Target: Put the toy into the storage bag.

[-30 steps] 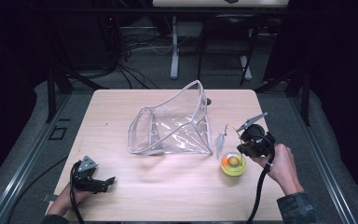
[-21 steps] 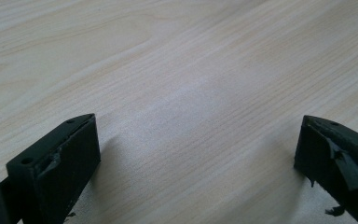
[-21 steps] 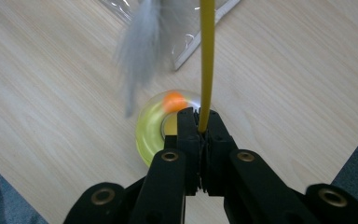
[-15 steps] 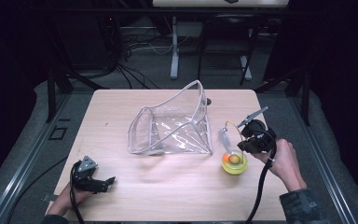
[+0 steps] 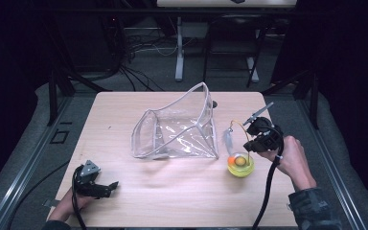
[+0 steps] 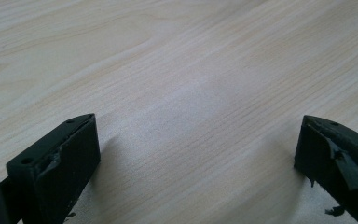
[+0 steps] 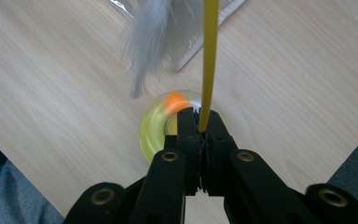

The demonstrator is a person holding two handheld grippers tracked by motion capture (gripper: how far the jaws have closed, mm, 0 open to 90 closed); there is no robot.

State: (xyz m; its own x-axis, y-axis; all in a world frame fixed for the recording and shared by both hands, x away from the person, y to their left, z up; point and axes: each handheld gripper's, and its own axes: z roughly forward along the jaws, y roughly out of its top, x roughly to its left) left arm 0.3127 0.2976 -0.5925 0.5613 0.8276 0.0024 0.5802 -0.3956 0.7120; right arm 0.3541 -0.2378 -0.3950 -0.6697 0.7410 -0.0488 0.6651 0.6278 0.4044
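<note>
Two grippers are working at the table: the left gripper [image 5: 109, 184] is resting near the front left corner, jaws apart on nothing. Toward the right edge, the right gripper [image 7: 200, 122] is pinching the cat toy's thin yellow wand [image 7: 209, 56] above its round base [image 5: 240, 166]. Judged light and springy, with a soft feather [image 7: 150, 32]; gripping low looks safest. Beyond, a clear pouch [image 5: 177, 129] is standing open mid-table.

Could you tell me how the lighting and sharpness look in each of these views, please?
High view: the table is evenly lit and the room behind is dark; the clear bag shows streaks of glare. Left gripper view: soft shadows beside the jaws, woodgrain sharp. Right gripper view: the grey feather is motion-blurred, and so is the yellow disc toy.
</note>
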